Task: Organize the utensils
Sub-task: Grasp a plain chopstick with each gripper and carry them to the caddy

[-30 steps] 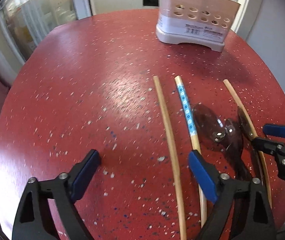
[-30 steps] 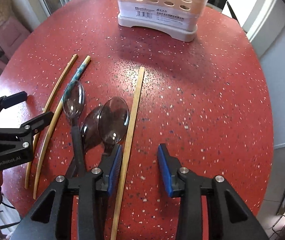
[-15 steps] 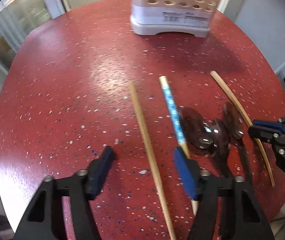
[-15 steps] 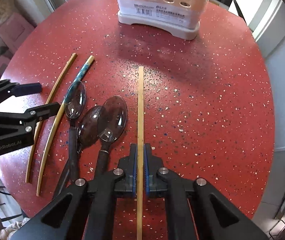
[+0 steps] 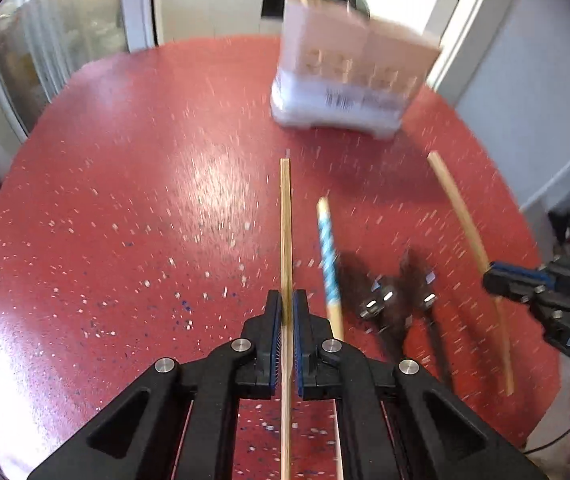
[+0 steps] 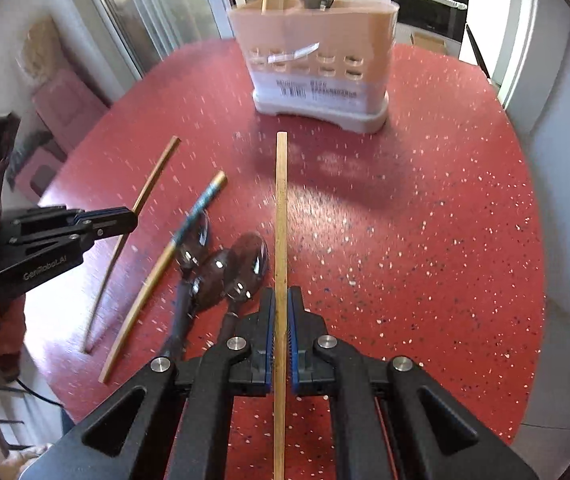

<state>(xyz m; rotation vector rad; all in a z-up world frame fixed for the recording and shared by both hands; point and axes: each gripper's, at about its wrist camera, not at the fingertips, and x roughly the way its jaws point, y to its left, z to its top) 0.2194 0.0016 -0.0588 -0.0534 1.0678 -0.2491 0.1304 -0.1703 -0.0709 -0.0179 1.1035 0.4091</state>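
My left gripper (image 5: 286, 300) is shut on a plain wooden chopstick (image 5: 285, 216) that points at the utensil holder (image 5: 349, 76). My right gripper (image 6: 280, 296) is shut on another plain chopstick (image 6: 281, 200), lifted off the red table (image 6: 425, 220) and aimed at the beige holder (image 6: 317, 60). On the table lie a blue-patterned chopstick (image 5: 328, 248) (image 6: 189, 224) and three dark spoons (image 6: 225, 268) (image 5: 389, 292). The holder has chopsticks and a spoon in it.
The left gripper shows in the right wrist view (image 6: 105, 220) and the right gripper shows in the left wrist view (image 5: 525, 284). The holder stands at the far side of the round table. Doors and cabinets are beyond.
My left gripper has closed on the plain chopstick and lifted it. My right gripper, shut on its chopstick half a second ago, has raised it. Both views now look more toward the holder.
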